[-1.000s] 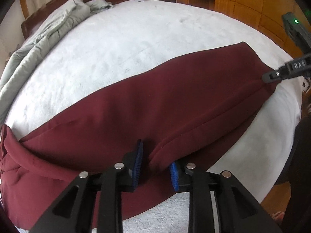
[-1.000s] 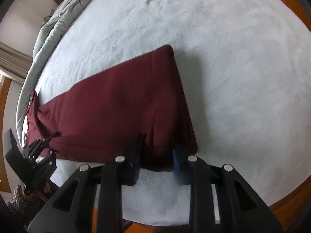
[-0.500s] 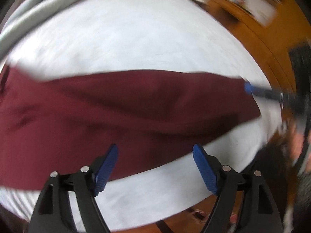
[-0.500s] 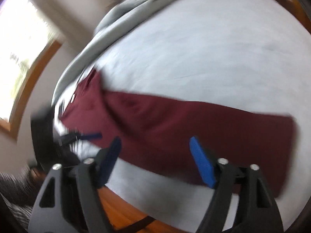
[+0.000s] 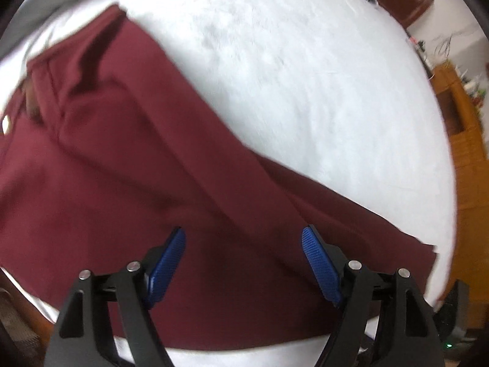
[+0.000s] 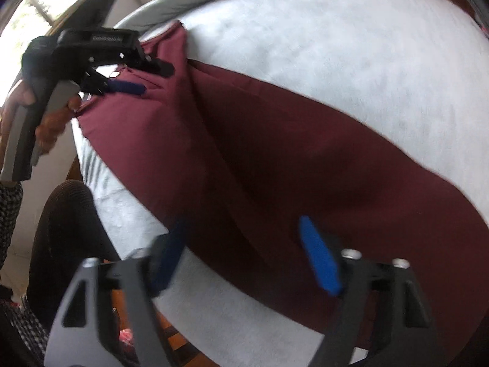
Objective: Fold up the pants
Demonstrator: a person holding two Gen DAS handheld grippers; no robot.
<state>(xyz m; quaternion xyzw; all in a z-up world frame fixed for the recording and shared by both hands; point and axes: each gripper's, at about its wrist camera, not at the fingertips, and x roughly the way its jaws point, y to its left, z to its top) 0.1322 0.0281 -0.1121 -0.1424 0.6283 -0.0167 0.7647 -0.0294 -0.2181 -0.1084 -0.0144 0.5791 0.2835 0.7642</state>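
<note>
My left gripper [image 5: 244, 263] apart, empty, over pants [image 5: 152, 183] waist end; right gripper [image 6: 244, 257] jaws closing, empty, nearer the legs; long axis spans between them.

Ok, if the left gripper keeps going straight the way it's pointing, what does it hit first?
Most likely the maroon pants: the left gripper points steeply down with open jaws, nothing between them, and only that cloth on the white bedcover lies ahead. How far off is unclear.
</note>
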